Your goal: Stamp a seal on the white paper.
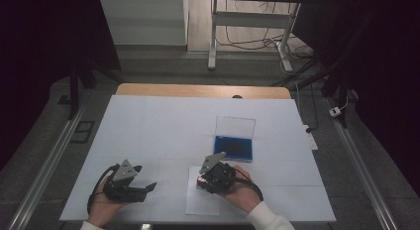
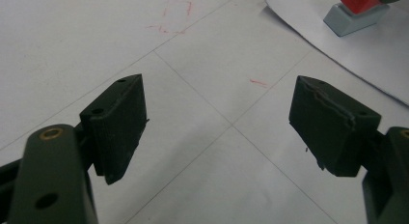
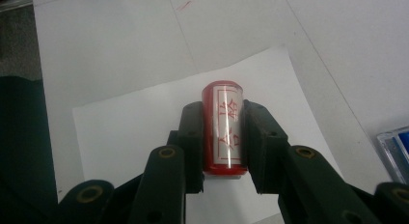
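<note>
Left hand-held gripper (image 1: 148,187) sits well left of stamp, jaws wide, nothing between, hovering low over white-covered surface (image 1: 158,126). Right hand-held gripper (image 3: 223,137) clamps stamp (image 3: 223,127) by its sides, stamp base down on loose paper sheet (image 3: 130,132). Stamp: small red cylinder, glossy hard plastic, printed label; likely light, stiff, slippery, so grip mid-body. Blue ink pad case (image 1: 234,147) beyond stamp, clear lid up.
</note>
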`<state>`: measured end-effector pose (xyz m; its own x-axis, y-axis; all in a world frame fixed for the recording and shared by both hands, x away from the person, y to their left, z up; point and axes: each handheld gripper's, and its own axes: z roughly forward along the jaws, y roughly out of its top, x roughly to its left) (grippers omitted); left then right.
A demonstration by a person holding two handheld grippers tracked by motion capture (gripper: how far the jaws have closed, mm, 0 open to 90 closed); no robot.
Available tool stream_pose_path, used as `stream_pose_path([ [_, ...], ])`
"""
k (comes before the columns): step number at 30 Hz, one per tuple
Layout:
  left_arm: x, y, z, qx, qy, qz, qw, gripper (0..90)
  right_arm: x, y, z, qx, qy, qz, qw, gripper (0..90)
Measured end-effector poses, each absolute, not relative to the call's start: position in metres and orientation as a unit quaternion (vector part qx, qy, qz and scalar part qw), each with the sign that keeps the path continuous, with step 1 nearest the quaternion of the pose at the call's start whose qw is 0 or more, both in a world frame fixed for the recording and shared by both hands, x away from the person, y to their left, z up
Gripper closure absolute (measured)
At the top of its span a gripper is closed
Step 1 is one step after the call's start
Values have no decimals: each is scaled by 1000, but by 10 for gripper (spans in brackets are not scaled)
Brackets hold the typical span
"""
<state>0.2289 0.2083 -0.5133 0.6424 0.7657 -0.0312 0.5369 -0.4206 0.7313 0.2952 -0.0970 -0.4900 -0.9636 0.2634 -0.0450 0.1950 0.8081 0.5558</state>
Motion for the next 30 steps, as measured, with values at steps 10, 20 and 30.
stream_pose_path([
  [10, 229, 207, -514, 831, 391, 153, 364, 213, 296, -93, -492, 130, 954, 265, 54, 707],
  [20, 229, 208, -514, 832, 393, 150, 362, 212, 296, -94, -493, 128, 953, 270, 55, 708],
  [30, 229, 208, -514, 831, 394, 151, 362, 213, 296, -95, -494, 132, 952, 271, 53, 708],
])
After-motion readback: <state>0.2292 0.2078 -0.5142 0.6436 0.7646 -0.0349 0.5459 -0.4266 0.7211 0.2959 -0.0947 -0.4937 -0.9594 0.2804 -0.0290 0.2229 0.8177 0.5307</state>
